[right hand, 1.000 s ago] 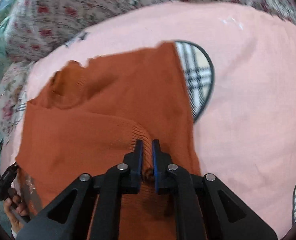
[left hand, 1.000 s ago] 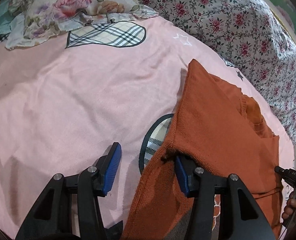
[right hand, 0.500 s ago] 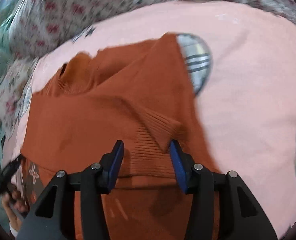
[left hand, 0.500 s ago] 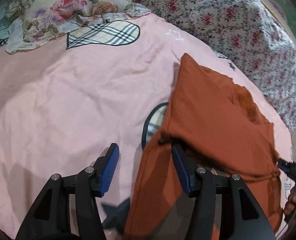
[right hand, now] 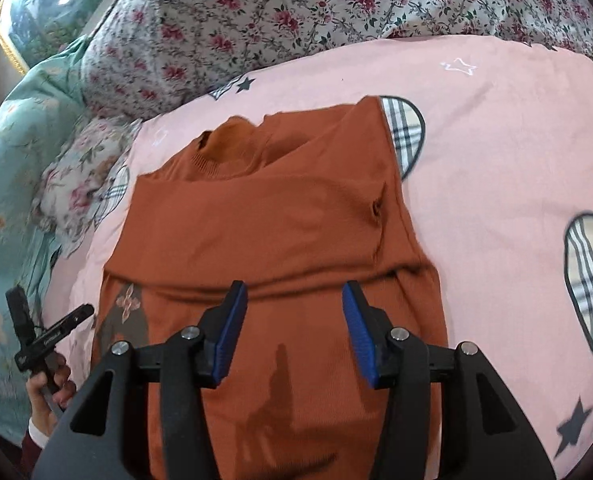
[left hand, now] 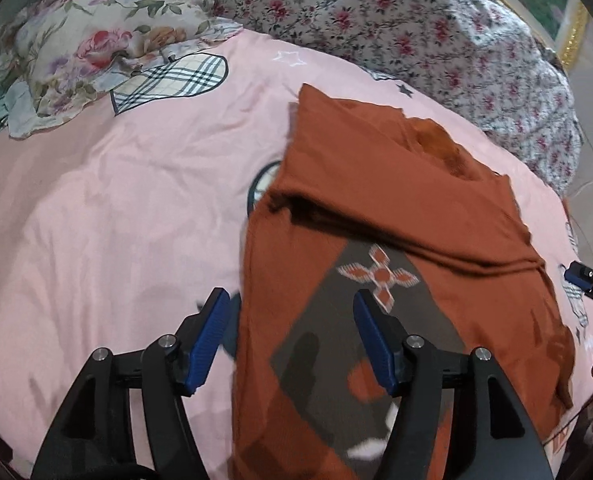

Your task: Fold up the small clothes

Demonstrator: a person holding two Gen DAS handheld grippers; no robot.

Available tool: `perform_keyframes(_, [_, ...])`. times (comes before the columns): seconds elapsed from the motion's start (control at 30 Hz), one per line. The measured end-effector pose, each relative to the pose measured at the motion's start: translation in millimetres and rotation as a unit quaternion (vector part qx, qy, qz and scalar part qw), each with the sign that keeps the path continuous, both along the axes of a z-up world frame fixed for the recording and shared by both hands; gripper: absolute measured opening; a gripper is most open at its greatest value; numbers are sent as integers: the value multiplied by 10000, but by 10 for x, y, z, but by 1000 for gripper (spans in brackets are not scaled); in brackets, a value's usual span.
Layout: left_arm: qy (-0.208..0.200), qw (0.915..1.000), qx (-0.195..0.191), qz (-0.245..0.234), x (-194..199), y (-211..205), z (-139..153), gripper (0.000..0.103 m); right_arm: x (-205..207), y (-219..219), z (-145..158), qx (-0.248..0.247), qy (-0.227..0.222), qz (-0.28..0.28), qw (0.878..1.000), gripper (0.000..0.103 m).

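A rust-orange sweater (left hand: 396, 184) with a grey diamond pattern lies flat on the pink bedsheet (left hand: 116, 200). Both sleeves are folded across its chest. My left gripper (left hand: 292, 320) is open and empty, hovering over the sweater's left edge. In the right wrist view the sweater (right hand: 280, 216) fills the middle, neck at the far end. My right gripper (right hand: 292, 320) is open and empty above the folded sleeve band.
A floral pillow (left hand: 96, 40) lies at the far left, a flowered quilt (left hand: 416, 20) along the back. A teal floral blanket (right hand: 12, 160) borders the bed. The other hand-held gripper shows at the frame edge (right hand: 44, 332).
My right gripper let go of the sleeve cuff and opened. Both grippers drew back from the sweater. The sleeve now lies flat across the chest.
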State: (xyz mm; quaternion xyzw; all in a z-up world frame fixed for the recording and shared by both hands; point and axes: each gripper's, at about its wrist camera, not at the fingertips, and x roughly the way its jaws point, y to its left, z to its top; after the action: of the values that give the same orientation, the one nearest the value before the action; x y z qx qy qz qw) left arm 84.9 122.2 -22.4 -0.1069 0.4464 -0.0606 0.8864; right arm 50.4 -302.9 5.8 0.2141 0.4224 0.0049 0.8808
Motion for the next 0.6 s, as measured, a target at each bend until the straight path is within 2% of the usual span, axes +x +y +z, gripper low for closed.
perform_keyframes(0.17, [157,9997,-168,-68,-448,46,-65,67,-590,8,-30,76,-79,143,9998,58])
perform_keyframes(0.23, [210,9996,-155,-85,-617,66,-93,68,-848,15,-66,15,-36,144,9999,62])
perform_keyframes(0.37, [341,9993,-104,-93,-1020,128,-151,69,-1234,36,-161,55,113,77,9999,63])
perform_keyframes(0.5, [469,9986,-219,-91,-1337,179,-237,70,-1419,139,-245,126,193,131,9996,63])
perform_keyframes(0.6, [554,9978,-361,-65,-1539,174,-310,70,-1428,319,-293,-35,233,315,9992,63])
